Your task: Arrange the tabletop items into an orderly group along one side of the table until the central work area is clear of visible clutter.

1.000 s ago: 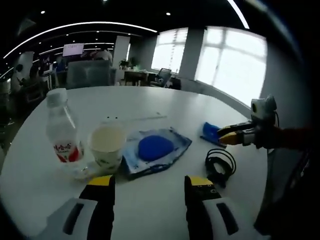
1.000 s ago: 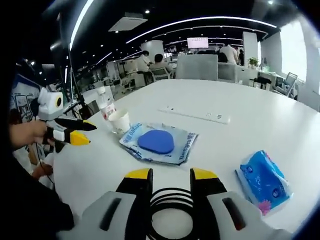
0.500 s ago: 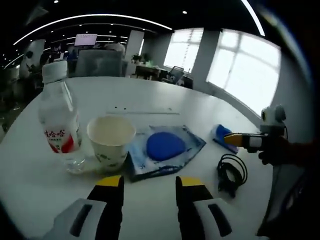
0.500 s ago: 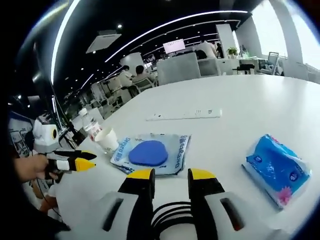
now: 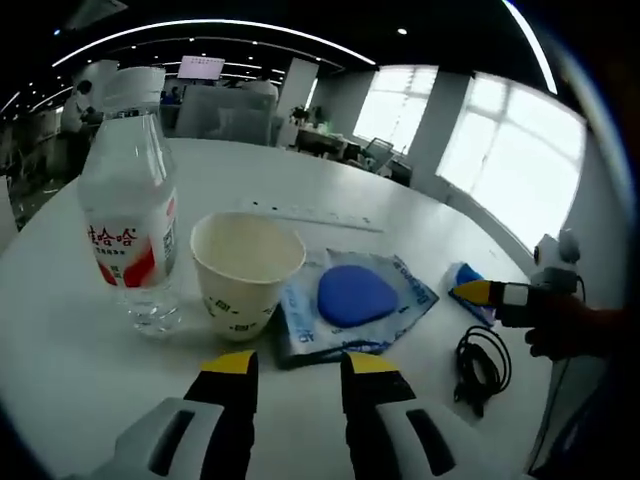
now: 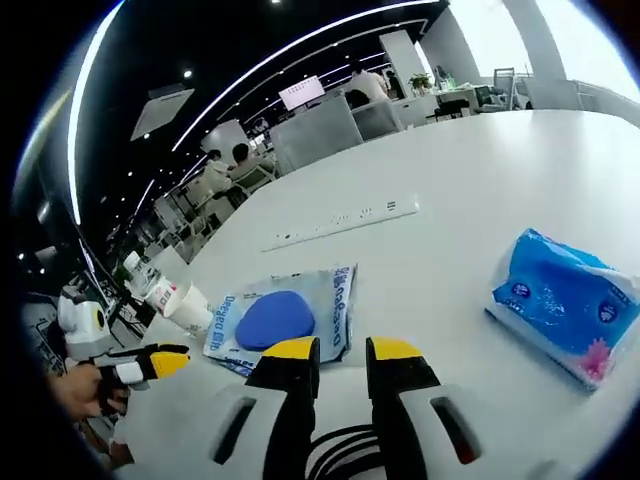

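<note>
Left gripper view: the camera has come in closer and lower than a second ago, so the water bottle (image 5: 130,215) and the paper cup (image 5: 245,272) now loom large at left. The bottle stands upright, white cap on, red-and-white label facing us; the cup stands just beside it on its right, mouth open, seemingly empty. Right of the cup lies the blue-and-white packet (image 5: 356,305) with a blue oval on it, its near edge just ahead of the left gripper (image 5: 297,363). The jaws of that gripper have drawn nearer together than before but a gap remains, with nothing between them. The black cable coil (image 5: 483,365) lies farther right on the white table (image 5: 60,330). The right gripper (image 5: 472,291) comes in from the right, held in a hand (image 5: 570,328); its yellow tip hides most of the blue tissue pack (image 5: 466,281) behind it.

Right gripper view: the camera has tipped up since a second ago; the cable coil (image 6: 335,450), formerly ringing the jaws, is now cut off at the bottom edge behind the right gripper (image 6: 340,350). The jaws stand narrowly apart, holding nothing. The packet (image 6: 281,318) lies just ahead, the tissue pack (image 6: 573,305) well to the right. A white power strip (image 6: 342,219) lies beyond. The cup (image 6: 190,306) and bottle (image 6: 148,287) are small and hard to read at far left, near the left gripper (image 6: 168,359), whose jaw state cannot be judged from here.
</note>
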`<state>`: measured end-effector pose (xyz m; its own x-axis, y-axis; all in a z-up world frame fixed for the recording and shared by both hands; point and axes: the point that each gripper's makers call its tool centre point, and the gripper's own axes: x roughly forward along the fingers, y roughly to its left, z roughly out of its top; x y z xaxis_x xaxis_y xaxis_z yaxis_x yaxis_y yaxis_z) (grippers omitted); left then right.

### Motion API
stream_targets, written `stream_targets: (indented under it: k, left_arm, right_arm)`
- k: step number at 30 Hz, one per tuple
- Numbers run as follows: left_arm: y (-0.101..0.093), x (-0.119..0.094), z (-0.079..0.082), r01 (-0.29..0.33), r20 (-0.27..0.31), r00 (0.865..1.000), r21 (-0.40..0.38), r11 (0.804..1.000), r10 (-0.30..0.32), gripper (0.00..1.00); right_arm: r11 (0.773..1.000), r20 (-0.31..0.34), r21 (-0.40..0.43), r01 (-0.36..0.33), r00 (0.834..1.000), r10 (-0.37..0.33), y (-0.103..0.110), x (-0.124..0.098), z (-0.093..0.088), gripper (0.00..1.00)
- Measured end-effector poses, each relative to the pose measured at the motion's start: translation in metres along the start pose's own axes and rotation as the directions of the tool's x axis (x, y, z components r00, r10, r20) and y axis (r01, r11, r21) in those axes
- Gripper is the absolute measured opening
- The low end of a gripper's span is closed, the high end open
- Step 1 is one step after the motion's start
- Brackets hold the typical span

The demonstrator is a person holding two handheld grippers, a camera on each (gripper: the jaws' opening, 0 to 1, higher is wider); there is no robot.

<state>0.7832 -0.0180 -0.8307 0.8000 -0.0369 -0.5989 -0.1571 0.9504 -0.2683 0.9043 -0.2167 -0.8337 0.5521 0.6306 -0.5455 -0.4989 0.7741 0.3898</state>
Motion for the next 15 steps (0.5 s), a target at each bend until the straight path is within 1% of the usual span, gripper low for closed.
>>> stream_targets:
  k: [5, 7, 10, 12, 15]
  left_arm:
    - [0.004, 0.009, 0.0, -0.004, 0.001, 1.0, -0.025, 1.0, 0.004, 0.28]
    - [0.006, 0.012, -0.001, -0.009, 0.002, 1.0, -0.032, 0.999, 0.009, 0.28]
    - [0.008, 0.016, -0.002, -0.008, -0.001, 1.0, -0.042, 0.999, 0.008, 0.27]
    - [0.011, 0.018, -0.004, -0.016, -0.006, 1.0, -0.033, 0.999, 0.016, 0.27]
    - [0.012, 0.022, -0.006, -0.013, -0.011, 1.0, -0.042, 0.999, 0.013, 0.25]
  right_arm:
    - [1.0, -0.018, 0.028, 0.006, 1.0, -0.005, -0.004, 0.014, -0.003, 0.15]
    - [1.0, -0.028, 0.029, 0.005, 1.0, -0.004, -0.002, 0.013, -0.002, 0.14]
    - [0.999, -0.041, 0.029, -0.013, 0.999, 0.014, 0.0, 0.018, -0.006, 0.13]
    - [0.999, -0.058, 0.034, -0.006, 0.998, 0.008, -0.001, 0.02, -0.008, 0.12]
    - [0.999, -0.061, 0.052, -0.006, 0.998, 0.009, -0.002, 0.024, -0.009, 0.11]
